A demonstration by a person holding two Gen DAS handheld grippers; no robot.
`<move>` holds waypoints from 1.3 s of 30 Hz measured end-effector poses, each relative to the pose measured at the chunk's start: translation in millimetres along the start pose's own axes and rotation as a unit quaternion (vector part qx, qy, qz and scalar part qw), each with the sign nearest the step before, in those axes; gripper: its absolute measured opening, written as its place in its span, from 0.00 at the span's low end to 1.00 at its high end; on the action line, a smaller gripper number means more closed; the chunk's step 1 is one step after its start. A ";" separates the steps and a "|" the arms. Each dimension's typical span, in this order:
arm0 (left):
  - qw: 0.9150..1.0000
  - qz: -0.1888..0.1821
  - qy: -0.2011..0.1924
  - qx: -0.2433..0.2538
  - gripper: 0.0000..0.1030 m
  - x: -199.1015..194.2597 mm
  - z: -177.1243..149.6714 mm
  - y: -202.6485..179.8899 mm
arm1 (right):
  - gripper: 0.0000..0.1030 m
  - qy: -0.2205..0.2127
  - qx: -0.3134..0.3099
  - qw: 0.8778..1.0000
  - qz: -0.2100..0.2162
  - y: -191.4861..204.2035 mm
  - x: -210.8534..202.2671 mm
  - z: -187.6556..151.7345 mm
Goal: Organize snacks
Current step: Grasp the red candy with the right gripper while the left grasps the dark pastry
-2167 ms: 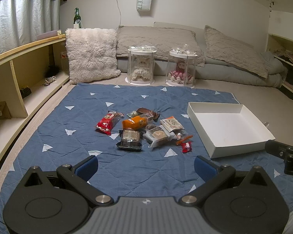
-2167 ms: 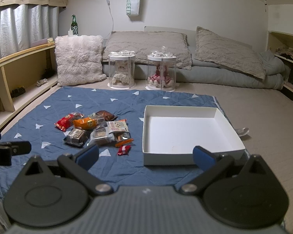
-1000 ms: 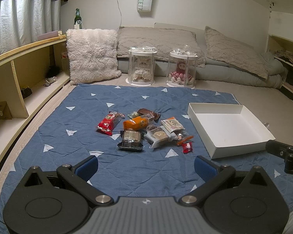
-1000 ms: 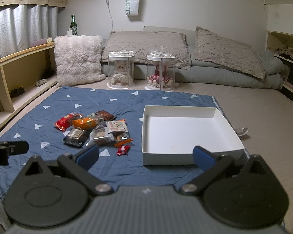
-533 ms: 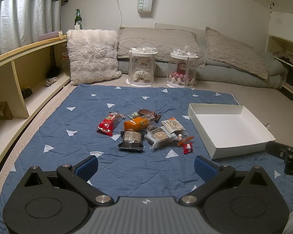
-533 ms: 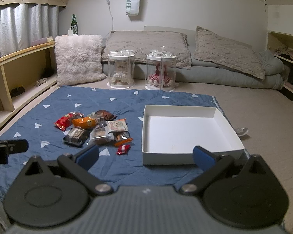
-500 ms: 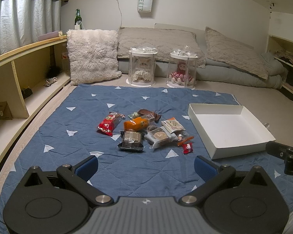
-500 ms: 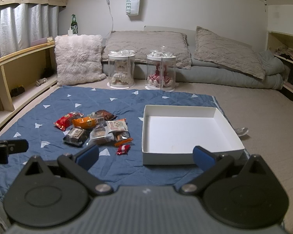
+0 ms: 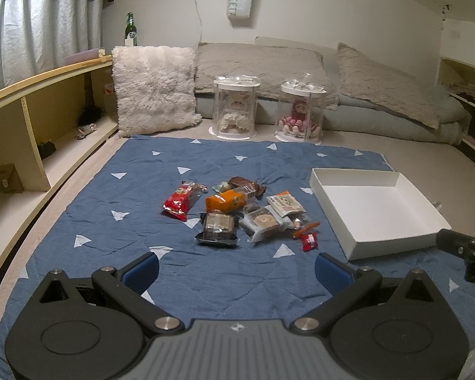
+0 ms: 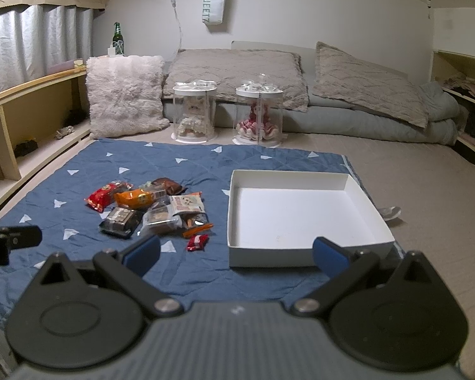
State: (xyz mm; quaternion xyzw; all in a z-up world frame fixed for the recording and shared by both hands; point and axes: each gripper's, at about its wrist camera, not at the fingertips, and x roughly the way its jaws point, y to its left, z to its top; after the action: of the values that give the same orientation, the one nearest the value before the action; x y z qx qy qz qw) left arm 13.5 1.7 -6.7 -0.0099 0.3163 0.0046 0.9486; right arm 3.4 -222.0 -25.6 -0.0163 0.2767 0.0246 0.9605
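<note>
Several wrapped snacks lie in a loose pile on the blue quilted mat (image 9: 117, 221): a red packet (image 9: 181, 200), an orange packet (image 9: 226, 201), a dark tray pack (image 9: 218, 225), a clear cookie pack (image 9: 264, 221) and a small red candy (image 9: 309, 241). An empty white box (image 9: 392, 237) sits right of the pile. My left gripper (image 9: 237, 269) hovers open, short of the pile. From the right wrist view the same pile (image 10: 148, 209) is left of the white box (image 10: 269, 255), over whose near edge my right gripper (image 10: 236, 251) hovers open.
Two clear cylinders with dolls (image 9: 236, 107) (image 9: 300, 112) stand beyond the mat. A fluffy cushion (image 9: 153, 90) leans at the back left, bedding (image 9: 380, 95) along the back. Wooden shelving (image 9: 31, 133) runs down the left side. A spoon (image 10: 389, 212) lies right of the box.
Both grippers have drifted only slightly; the view shifts a touch. The snacks and box have not moved.
</note>
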 end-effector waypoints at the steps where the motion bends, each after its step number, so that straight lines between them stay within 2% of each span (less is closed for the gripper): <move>1: 1.000 0.003 0.000 -0.002 1.00 1.1 3.0 2.0 | 1.00 -0.001 -0.001 1.000 0.000 0.0 1.2 1.1; 7: 1.000 0.022 -0.012 -0.011 1.00 7.6 23.2 15.7 | 1.00 -0.009 0.003 1.000 0.007 -1.4 14.0 14.4; 10: 0.999 0.027 -0.019 -0.012 1.00 13.7 34.5 19.4 | 1.00 -0.029 -0.004 1.000 0.010 -0.2 21.1 25.8; 13: 0.999 0.028 -0.028 -0.008 1.00 20.5 45.5 19.7 | 1.00 -0.048 -0.009 0.999 0.016 -0.2 29.5 35.7; 18: 0.998 0.025 -0.046 -0.023 1.00 36.8 63.9 23.2 | 1.00 -0.054 0.000 0.998 0.028 2.0 49.9 50.8; 23: 0.998 0.023 -0.044 -0.039 1.00 61.0 80.6 24.2 | 1.00 -0.061 -0.011 0.997 0.051 8.1 74.8 59.3; 28: 0.998 0.026 -0.045 -0.041 1.00 88.5 88.6 25.7 | 1.00 -0.049 -0.012 0.997 0.054 7.9 107.7 64.9; 29: 0.998 0.027 -0.043 -0.040 1.00 94.6 89.1 26.1 | 1.00 -0.034 -0.010 0.998 0.048 7.8 115.5 65.9; 34: 0.998 0.021 -0.006 -0.057 1.00 130.9 89.7 34.7 | 1.00 -0.019 -0.006 0.999 0.048 5.6 146.7 63.8; 39: 0.996 0.012 0.027 -0.084 1.00 165.6 87.2 48.6 | 1.00 0.033 0.034 0.997 0.067 -0.8 175.6 61.1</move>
State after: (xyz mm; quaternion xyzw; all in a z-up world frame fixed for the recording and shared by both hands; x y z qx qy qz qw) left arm 197.5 52.5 -37.2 -0.0856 0.3408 0.0424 0.9353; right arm 184.4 -213.3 -67.4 0.0345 0.3098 0.0785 0.9469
